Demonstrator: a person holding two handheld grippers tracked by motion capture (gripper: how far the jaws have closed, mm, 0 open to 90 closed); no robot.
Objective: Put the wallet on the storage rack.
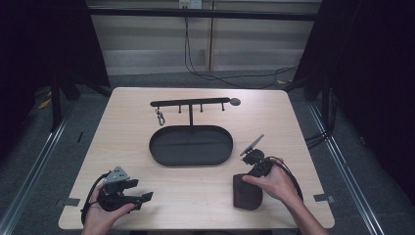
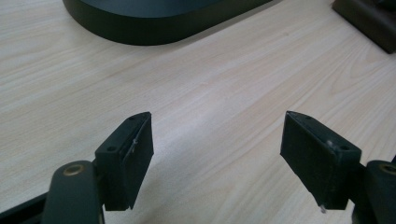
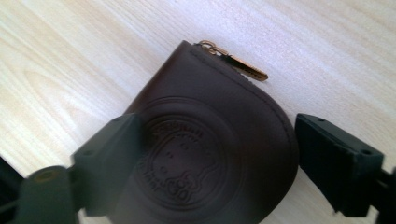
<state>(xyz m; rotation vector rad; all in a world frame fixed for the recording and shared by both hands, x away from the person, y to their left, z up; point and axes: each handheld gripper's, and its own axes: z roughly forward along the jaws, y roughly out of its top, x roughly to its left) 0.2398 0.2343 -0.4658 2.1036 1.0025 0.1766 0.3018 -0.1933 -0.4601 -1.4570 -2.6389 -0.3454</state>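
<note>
— Any writing you can read on that pouch?

— The brown leather pouch (image 3: 210,149) carries an embossed round stamp with a cartoon figure and a ring of letters, too blurred to read. A brass zip pull (image 3: 236,60) sticks out past its curved edge.

— Where does it lie?

— On the bench (image 1: 195,191), nearer the person than the oval black tray (image 1: 191,145) and off toward its right end. The right gripper (image 3: 215,168) is directly over it, jaws spread wide, one on each side of the pouch; whether either one touches it I cannot tell.

— Which way does it point?

— From above, its long axis runs roughly away from the person, toward the tray.

— And the other gripper?

— The left gripper (image 2: 217,158) sits off the tray's near left, jaws apart over bare wood, holding nothing. Behind the tray stands a black hook rack (image 1: 191,104) with a small metal clasp (image 1: 160,117) hanging from it.
</note>
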